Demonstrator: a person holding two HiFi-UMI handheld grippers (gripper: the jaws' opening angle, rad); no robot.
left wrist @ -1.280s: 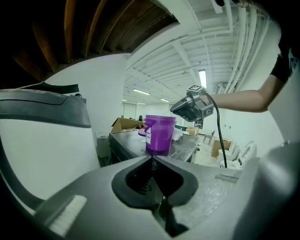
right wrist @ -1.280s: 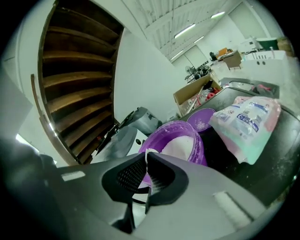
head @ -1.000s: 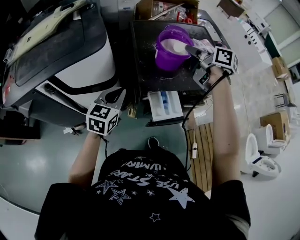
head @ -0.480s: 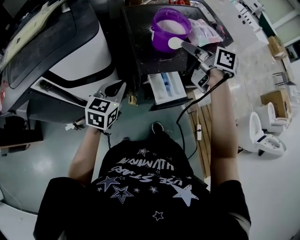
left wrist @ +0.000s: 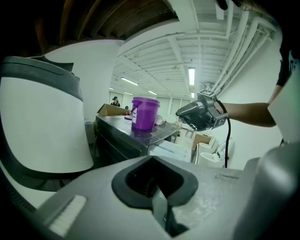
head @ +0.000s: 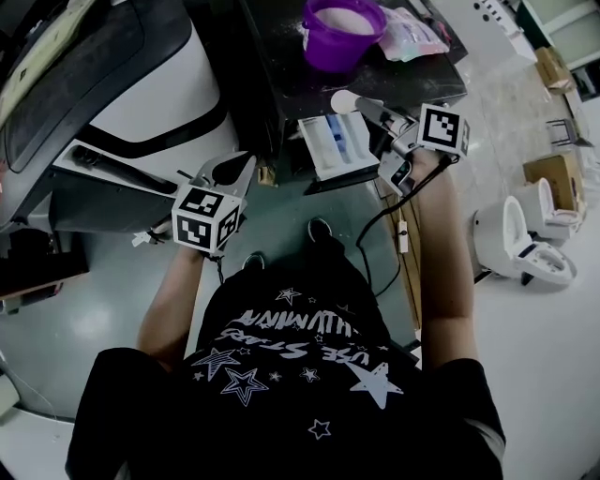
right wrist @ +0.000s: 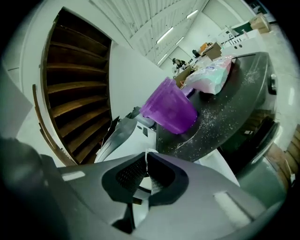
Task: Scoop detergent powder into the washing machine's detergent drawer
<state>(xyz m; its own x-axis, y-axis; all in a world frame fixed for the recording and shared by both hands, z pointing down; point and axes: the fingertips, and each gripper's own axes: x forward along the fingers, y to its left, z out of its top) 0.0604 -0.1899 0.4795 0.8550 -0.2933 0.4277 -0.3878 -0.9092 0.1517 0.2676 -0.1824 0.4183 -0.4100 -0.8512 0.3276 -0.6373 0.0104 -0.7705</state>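
Observation:
A purple bucket [head: 339, 28] with white powder in it stands on the dark machine top [head: 281, 75]. Below it the white detergent drawer [head: 336, 148] is pulled open. My right gripper [head: 375, 111] is shut on the handle of a white scoop [head: 345, 100], which hangs over the drawer's back edge. In the right gripper view the thin white handle [right wrist: 146, 176] sits between the closed jaws, with the bucket [right wrist: 169, 111] beyond. My left gripper [head: 232, 171] is shut and empty, low and left of the drawer. The left gripper view shows the bucket [left wrist: 145, 113] and the right gripper [left wrist: 199, 115].
A pink detergent bag [head: 412, 33] lies on the machine top right of the bucket, with spilled powder around it. A second machine with a dark lid [head: 112, 84] stands at the left. A white toilet [head: 525, 248] and a cardboard box [head: 548, 178] are at the right. A cable [head: 398, 234] hangs from the right gripper.
The right gripper has carried the scoop out of the bucket and down towards me, to the open drawer. The left gripper has stayed put.

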